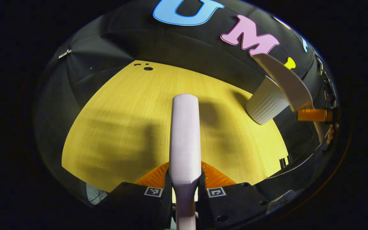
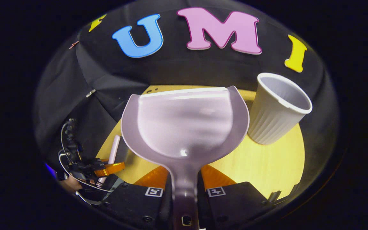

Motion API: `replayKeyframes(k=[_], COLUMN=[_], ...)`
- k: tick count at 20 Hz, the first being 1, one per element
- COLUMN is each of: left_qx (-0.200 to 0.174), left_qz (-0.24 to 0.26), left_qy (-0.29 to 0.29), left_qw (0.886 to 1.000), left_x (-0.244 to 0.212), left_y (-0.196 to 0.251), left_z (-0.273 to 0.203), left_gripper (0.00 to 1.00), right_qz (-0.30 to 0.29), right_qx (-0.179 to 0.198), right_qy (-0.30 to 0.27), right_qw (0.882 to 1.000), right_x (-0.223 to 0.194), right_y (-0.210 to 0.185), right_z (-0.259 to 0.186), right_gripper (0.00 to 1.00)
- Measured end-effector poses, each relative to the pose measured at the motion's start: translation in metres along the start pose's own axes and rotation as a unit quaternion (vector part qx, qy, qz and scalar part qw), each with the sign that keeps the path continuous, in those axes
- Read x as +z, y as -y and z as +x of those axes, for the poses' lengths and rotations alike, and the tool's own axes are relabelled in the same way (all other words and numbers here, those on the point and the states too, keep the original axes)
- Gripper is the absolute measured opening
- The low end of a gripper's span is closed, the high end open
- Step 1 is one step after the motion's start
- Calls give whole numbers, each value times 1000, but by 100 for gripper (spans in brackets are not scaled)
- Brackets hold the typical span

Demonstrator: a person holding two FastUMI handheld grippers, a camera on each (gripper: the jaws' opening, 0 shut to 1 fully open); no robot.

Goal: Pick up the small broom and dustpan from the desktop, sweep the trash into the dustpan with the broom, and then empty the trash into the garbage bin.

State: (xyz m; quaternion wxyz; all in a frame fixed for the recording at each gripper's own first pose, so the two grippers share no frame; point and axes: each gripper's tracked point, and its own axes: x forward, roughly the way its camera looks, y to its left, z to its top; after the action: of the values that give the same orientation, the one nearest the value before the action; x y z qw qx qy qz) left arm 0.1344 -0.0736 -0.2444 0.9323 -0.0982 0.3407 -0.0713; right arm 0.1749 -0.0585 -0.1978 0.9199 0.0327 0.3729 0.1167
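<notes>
Two grippers are counted. One broom handle is clamped between the left gripper fingers, its bristles hidden. One dustpan is gripped by its handle in the right gripper, held above the desk beside one ribbed cup, probably the bin. Trash cannot be made out.

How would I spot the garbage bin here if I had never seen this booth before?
Start at the yellow wooden desktop before the black cloth wall. Near its far right edge stands a white ribbed plastic cup-shaped bin, upright and open-topped. Unlike the pale translucent dustpan held beside it, it is tall, round and rests on the desktop.
</notes>
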Motion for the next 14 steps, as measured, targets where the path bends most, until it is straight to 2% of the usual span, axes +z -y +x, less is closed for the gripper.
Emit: replayKeyframes(k=[3, 5, 8, 12, 13, 14], left_qx=[12, 20, 37, 65, 72, 81], left_qz=[8, 14, 26, 44, 50, 57], left_qy=[-19, -32, -48, -76, -83, -90], left_qw=[1000, 999, 998, 994, 993, 991], left_x=[-2, -1, 1, 0, 0, 1], left_y=[1, 0, 2, 1, -2, -4], left_z=[15, 27, 47, 75, 81, 87], left_gripper=[34, 36, 36, 36, 36, 35], right_qz=[0, 3, 20, 5, 5, 10], right_qx=[-3, -7, -9, -24, -27, -28], right_qy=[-33, -55, -83, -102, -109, -116], right_qw=[999, 998, 996, 995, 994, 993], right_x=[-32, -52, -82, -101, -107, -112], right_y=[5, 13, 25, 35, 38, 41], right_z=[32, 52, 80, 112, 122, 129], right_gripper=[32, 35, 35, 38, 32, 35])
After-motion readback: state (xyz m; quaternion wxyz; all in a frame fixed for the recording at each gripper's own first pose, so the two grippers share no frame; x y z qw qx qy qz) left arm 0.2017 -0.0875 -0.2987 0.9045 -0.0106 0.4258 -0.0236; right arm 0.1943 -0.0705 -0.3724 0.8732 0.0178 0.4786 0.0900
